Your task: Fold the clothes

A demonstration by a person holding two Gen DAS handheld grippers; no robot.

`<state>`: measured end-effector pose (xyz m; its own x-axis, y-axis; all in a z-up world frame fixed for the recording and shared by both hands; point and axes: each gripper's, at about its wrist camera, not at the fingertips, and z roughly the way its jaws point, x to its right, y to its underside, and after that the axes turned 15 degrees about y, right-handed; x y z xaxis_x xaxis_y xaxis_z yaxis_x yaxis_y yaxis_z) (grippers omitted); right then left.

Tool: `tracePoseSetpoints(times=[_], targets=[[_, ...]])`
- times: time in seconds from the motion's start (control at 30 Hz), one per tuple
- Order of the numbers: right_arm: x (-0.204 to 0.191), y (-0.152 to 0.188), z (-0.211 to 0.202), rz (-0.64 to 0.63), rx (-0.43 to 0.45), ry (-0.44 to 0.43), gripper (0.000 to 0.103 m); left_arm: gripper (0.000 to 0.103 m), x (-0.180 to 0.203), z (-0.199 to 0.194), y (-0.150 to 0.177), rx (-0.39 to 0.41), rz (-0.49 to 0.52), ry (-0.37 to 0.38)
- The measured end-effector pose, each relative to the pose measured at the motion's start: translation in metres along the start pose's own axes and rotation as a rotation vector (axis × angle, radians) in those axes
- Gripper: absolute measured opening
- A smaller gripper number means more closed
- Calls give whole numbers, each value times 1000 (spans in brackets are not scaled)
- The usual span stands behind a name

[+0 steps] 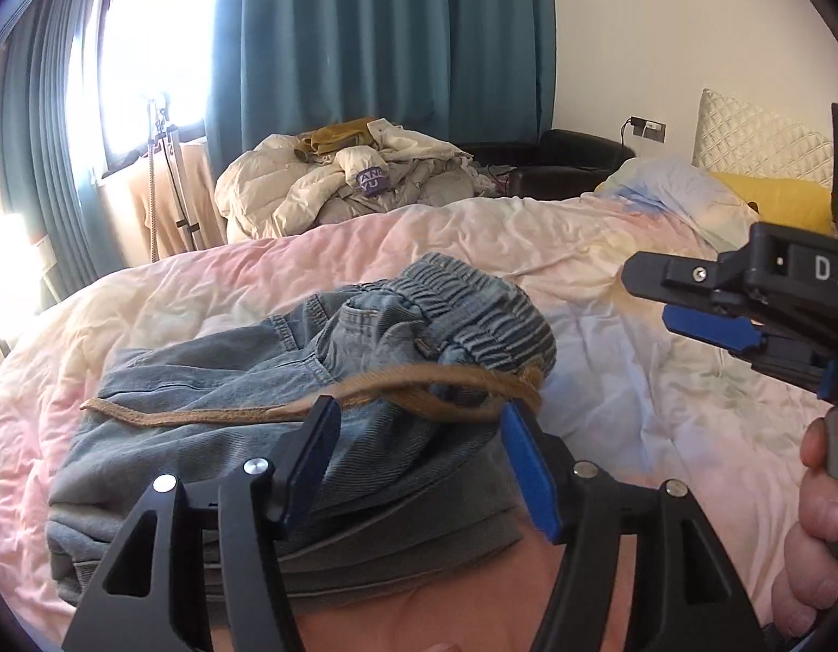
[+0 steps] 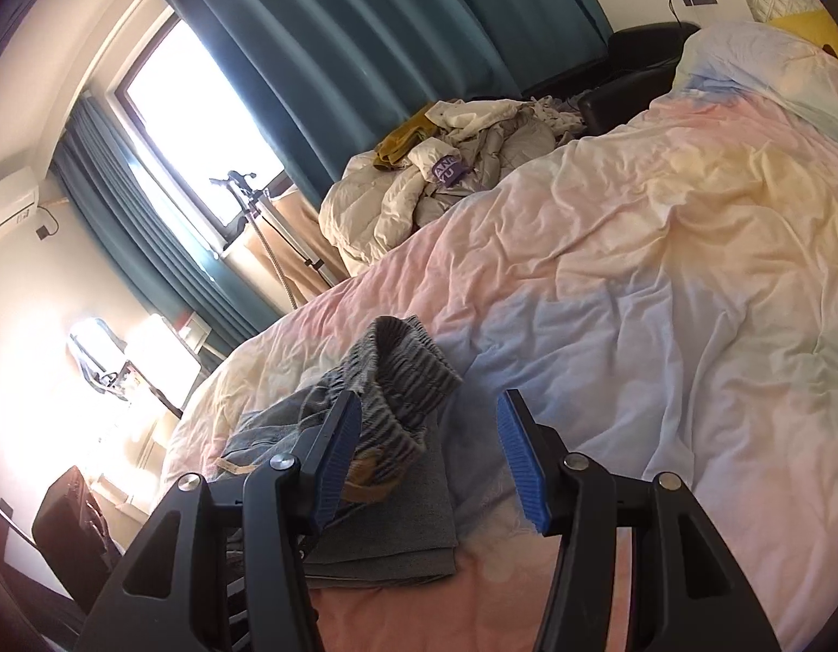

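Fingers (image 1: 530, 467) astride jeans (image 1: 212, 380), waistband farthest

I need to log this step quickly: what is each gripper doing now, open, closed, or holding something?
Left gripper: open above the jeans, holding nothing.
Right gripper: open, holding nothing.

Faded denim jeans (image 1: 212, 380) with ribbed elastic waistband, woven tan drawcord (image 1: 397, 380), crumpled matt cotton duvet (image 1: 609, 337)

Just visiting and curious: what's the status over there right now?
Both grippers, left gripper and right gripper, open, holding nothing. Jeans folded on the bed, tan drawstring loose across them. Nothing in the way.
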<state>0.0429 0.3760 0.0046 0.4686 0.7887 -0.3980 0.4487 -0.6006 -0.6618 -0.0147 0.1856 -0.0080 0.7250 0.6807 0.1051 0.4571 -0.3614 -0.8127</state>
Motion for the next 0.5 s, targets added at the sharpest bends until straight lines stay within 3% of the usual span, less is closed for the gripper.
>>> tracePoseSetpoints(times=[0.2,0.33,0.5], targets=[[-19,5,9,-59,-48,-54,52,63,-19,-42,-4,-3,-19,-17],[-39,0,29,-136,-132,-101,52,63,-45,-69,-3,0,-68,-33],[-52,-19,44,-223,-120,-107,52,63,-84,-85,4,17,-139,-54]])
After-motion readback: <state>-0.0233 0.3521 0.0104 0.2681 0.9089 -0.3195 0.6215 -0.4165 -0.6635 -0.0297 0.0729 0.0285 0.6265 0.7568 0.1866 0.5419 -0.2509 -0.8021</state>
